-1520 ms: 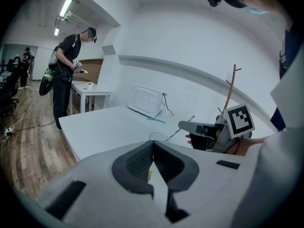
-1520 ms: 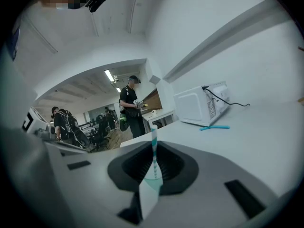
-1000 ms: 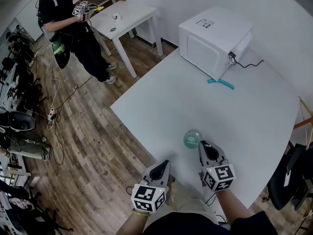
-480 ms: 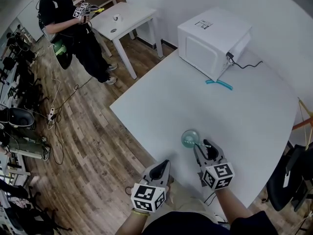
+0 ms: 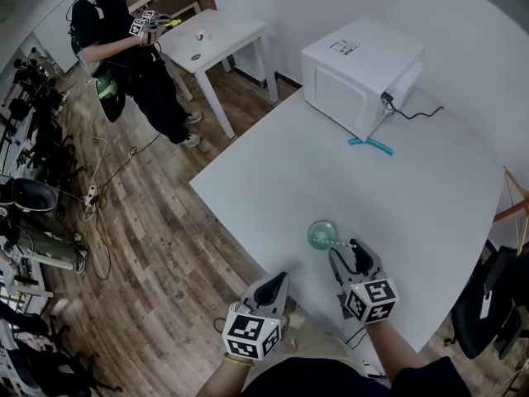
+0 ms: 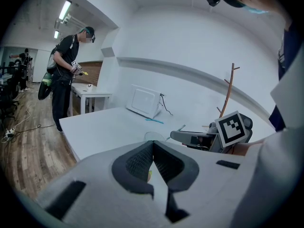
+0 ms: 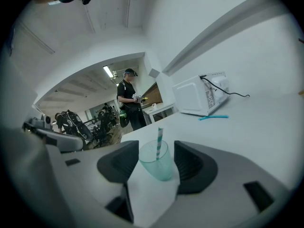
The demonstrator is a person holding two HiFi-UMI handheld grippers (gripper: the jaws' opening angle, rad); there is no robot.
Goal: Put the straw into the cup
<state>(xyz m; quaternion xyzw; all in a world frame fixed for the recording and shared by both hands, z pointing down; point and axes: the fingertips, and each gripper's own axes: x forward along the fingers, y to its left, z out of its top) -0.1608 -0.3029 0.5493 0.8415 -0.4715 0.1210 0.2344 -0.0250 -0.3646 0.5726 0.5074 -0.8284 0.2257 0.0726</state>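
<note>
A clear teal cup (image 5: 321, 234) stands on the white table (image 5: 430, 205) near its front edge. A teal-and-white striped straw (image 5: 340, 243) stands in it and leans against the rim toward my right gripper (image 5: 347, 251). That gripper's jaws are opening. In the right gripper view the cup (image 7: 160, 164) and straw (image 7: 159, 140) sit just beyond the spread pads (image 7: 118, 163), which touch neither. My left gripper (image 5: 278, 281) hovers off the table's edge, shut and empty, and in the left gripper view its pads (image 6: 142, 158) meet.
A white microwave (image 5: 364, 71) sits at the table's far side with its cable trailing right. Teal straws (image 5: 372, 144) lie in front of it. A person (image 5: 124, 48) holding grippers stands by a small white table (image 5: 216, 33). A black chair (image 5: 488, 304) is at the right.
The right gripper's jaws have gone from shut to wide apart, letting go of the straw, which now rests in the cup. The left gripper stayed put.
</note>
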